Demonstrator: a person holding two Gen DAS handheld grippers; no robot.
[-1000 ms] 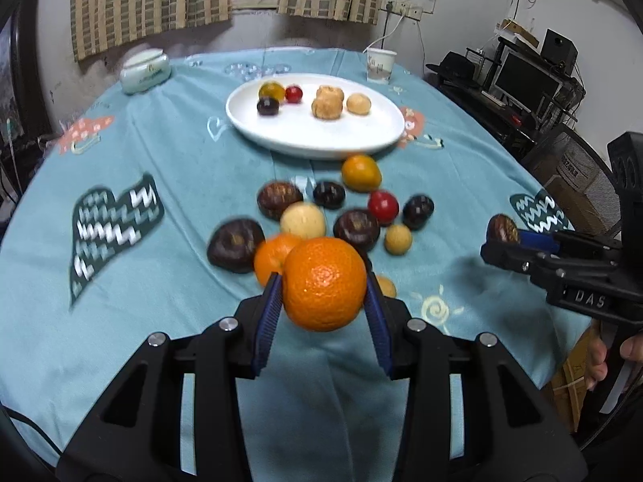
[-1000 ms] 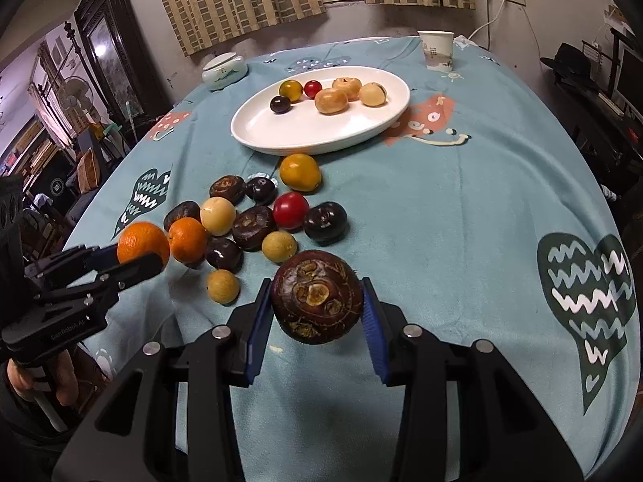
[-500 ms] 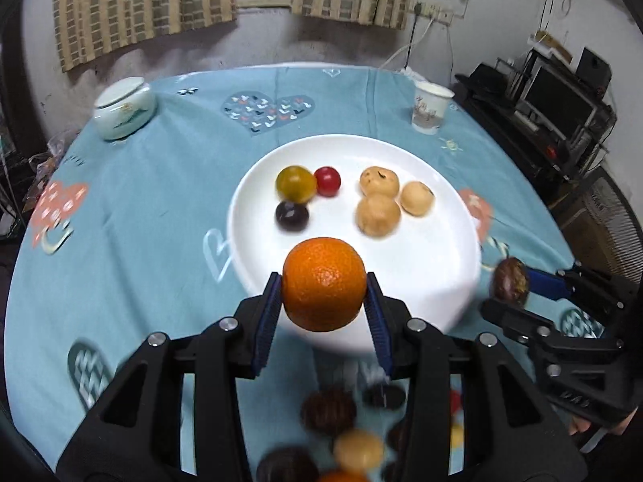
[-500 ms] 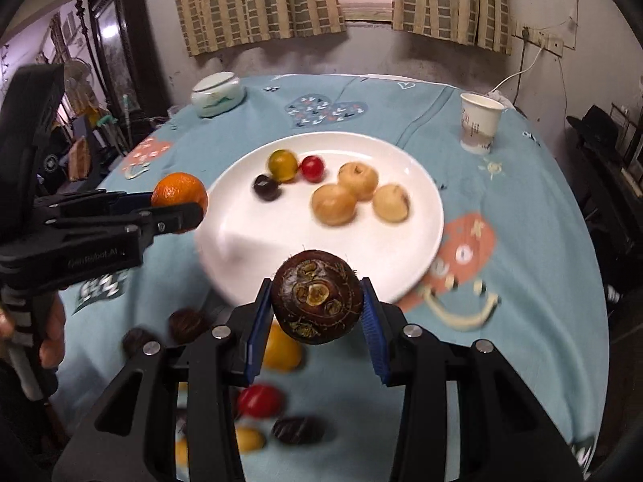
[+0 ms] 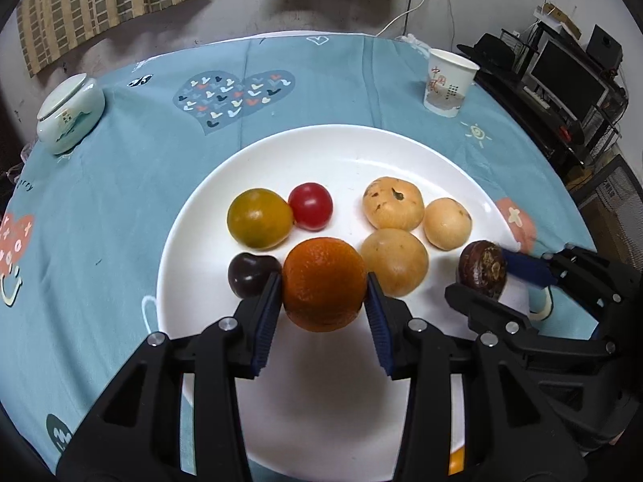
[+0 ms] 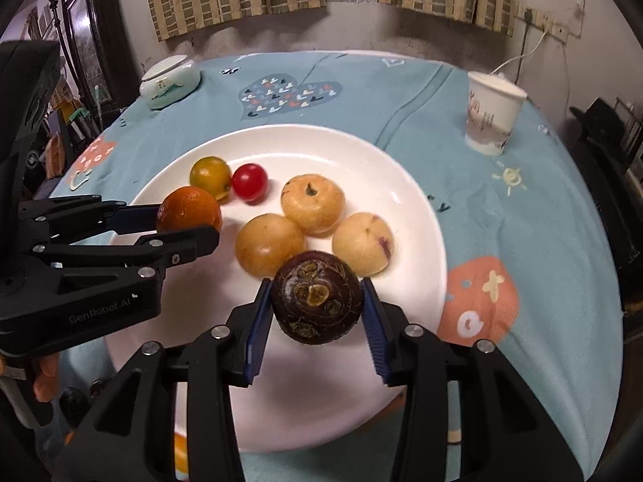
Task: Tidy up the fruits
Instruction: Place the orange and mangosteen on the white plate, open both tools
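My left gripper [image 5: 323, 301] is shut on an orange [image 5: 323, 283] and holds it over the white plate [image 5: 341, 148], next to a dark plum [image 5: 249, 275]. My right gripper [image 6: 315, 321] is shut on a dark brown round fruit [image 6: 315, 295] over the plate's near right part [image 6: 418, 217]. On the plate lie a green-yellow citrus [image 5: 259, 223], a red tomato [image 5: 310, 205] and three pale yellow fruits [image 5: 394, 203]. The right gripper and its fruit [image 5: 482, 269] show in the left wrist view; the left gripper with the orange [image 6: 189, 211] shows in the right wrist view.
A paper cup [image 5: 448, 82] stands behind the plate to the right. A pale lidded ceramic jar [image 5: 68, 112] sits at the far left on the blue tablecloth. More fruits lie near the plate's front edge [image 6: 181, 454], mostly hidden. Desk and monitor [image 5: 562, 76] beyond the table.
Both grippers have moved forward from the loose fruit pile to above the plate, each still holding its fruit. The plate now fills the views.
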